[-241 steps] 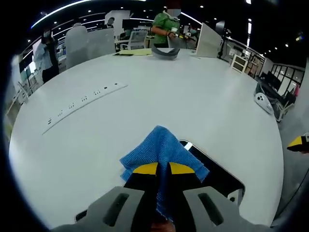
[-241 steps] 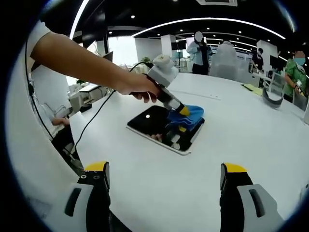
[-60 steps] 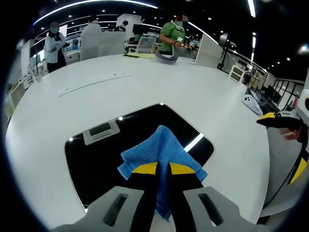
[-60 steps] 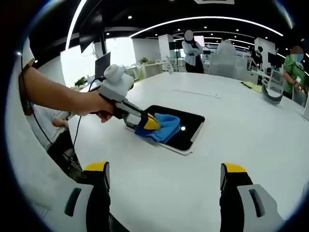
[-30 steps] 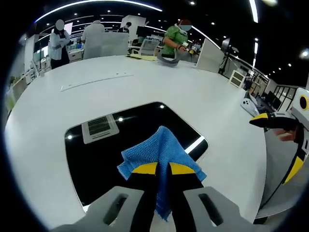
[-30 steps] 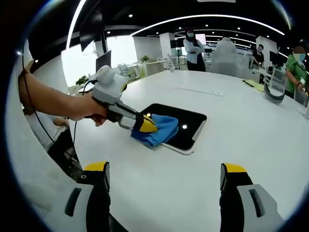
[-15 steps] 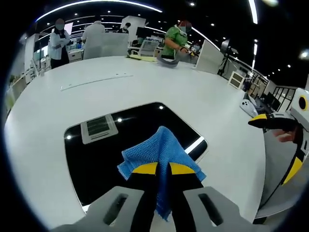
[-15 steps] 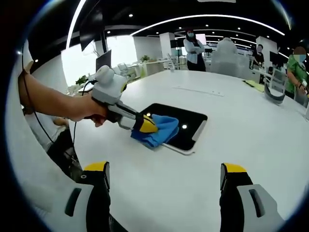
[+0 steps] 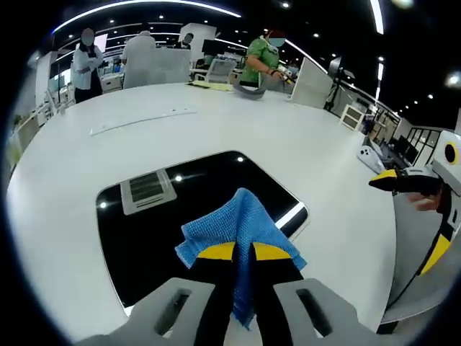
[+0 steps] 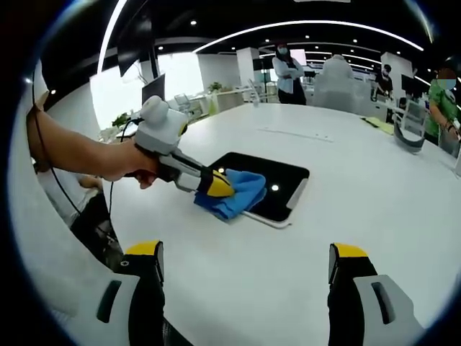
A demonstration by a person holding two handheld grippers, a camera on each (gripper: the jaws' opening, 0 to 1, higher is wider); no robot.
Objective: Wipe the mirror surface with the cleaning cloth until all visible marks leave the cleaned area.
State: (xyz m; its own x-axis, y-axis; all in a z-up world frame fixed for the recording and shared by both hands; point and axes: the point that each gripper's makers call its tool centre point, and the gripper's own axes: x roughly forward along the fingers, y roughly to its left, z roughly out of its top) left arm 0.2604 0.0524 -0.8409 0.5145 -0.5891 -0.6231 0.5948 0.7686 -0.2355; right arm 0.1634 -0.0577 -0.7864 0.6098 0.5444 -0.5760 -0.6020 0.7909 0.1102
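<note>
A dark rectangular mirror point(image 9: 180, 216) point(image 10: 277, 184) lies flat on the white round table point(image 9: 288, 144), reflecting ceiling lights. My left gripper point(image 9: 243, 252) point(image 10: 216, 186) is shut on a blue cleaning cloth point(image 9: 234, 223) point(image 10: 238, 193), which rests on the mirror's near corner and overhangs its edge. A hand point(image 10: 133, 166) holds that gripper in the right gripper view. My right gripper point(image 10: 245, 270) hovers open above bare table, well short of the mirror, with nothing between its jaws; its yellow tip point(image 9: 396, 180) shows at the right of the left gripper view.
A long strip of sockets point(image 9: 140, 121) runs across the far table top. A grey curved object point(image 9: 248, 88) and papers lie at the far edge. Several people point(image 9: 263, 54) stand beyond the table. A white device point(image 9: 369, 157) sits near the right edge.
Over eight seconds the cloth was drawn from the mirror's far end to its near corner. In the last second almost nothing has moved. The right gripper has stayed open in place.
</note>
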